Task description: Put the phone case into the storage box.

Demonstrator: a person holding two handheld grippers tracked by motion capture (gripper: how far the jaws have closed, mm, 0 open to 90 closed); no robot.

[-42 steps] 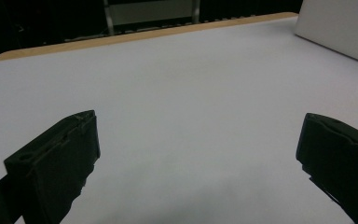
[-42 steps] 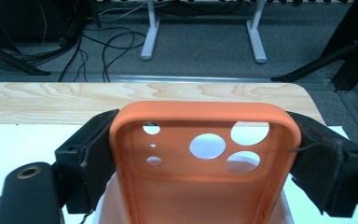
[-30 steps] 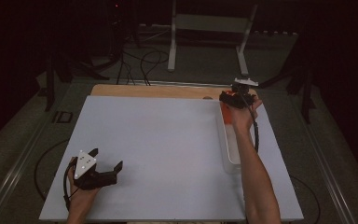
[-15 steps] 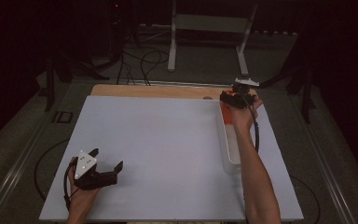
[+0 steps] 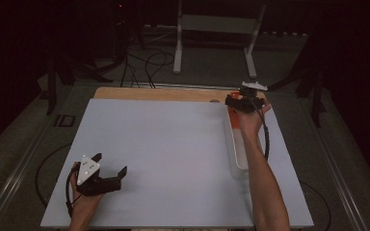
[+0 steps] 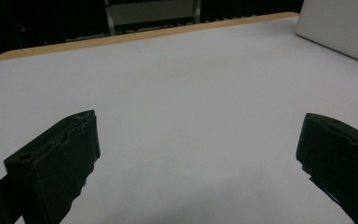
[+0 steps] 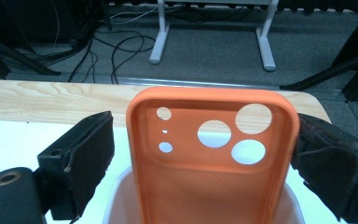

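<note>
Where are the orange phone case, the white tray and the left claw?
phone case (image 7: 209, 186), right gripper view, its inner back.
white tray (image 5: 236, 161), high view, its left wall.
left claw (image 5: 110, 169), high view, between its tips.

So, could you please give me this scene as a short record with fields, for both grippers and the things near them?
surface: pale grey-white sheet on a wooden table top
left gripper: open, nothing between the jaws, low over the sheet, near left
right gripper: open, jaws have just been opening, case between them
orange rubbery phone case: upright, camera holes at the top, lower end inside the tray
long white plastic tray: on the sheet's right side
contact: clear gap at one jaw; the other is very close to the case edge, touch unclear
</note>
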